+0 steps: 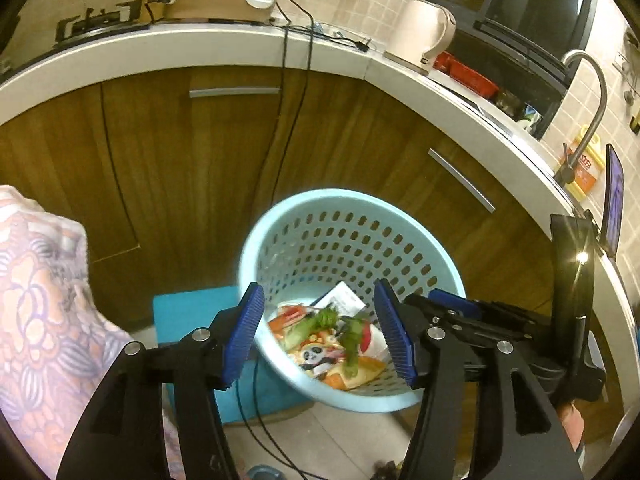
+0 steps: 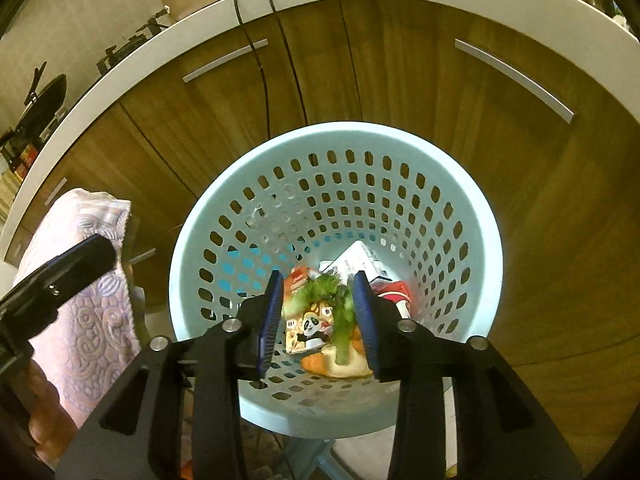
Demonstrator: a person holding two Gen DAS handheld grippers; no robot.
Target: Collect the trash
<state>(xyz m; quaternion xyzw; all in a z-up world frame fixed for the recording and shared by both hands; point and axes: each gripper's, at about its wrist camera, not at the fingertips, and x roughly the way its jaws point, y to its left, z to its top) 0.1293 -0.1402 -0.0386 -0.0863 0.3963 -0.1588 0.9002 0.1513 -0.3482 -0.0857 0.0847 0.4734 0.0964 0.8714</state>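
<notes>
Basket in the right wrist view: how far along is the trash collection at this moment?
Done: wrappers and green vegetable scraps lie inside the blue basket. In hand: nothing; left gripper and right gripper both hang open above it. Left: no loose trash shows in either view.

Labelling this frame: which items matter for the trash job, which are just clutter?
Job:
bin
greens
panda wrapper
white carton
left gripper
right gripper

Clutter:
kettle
faucet
stove
cables
blue stool
</notes>
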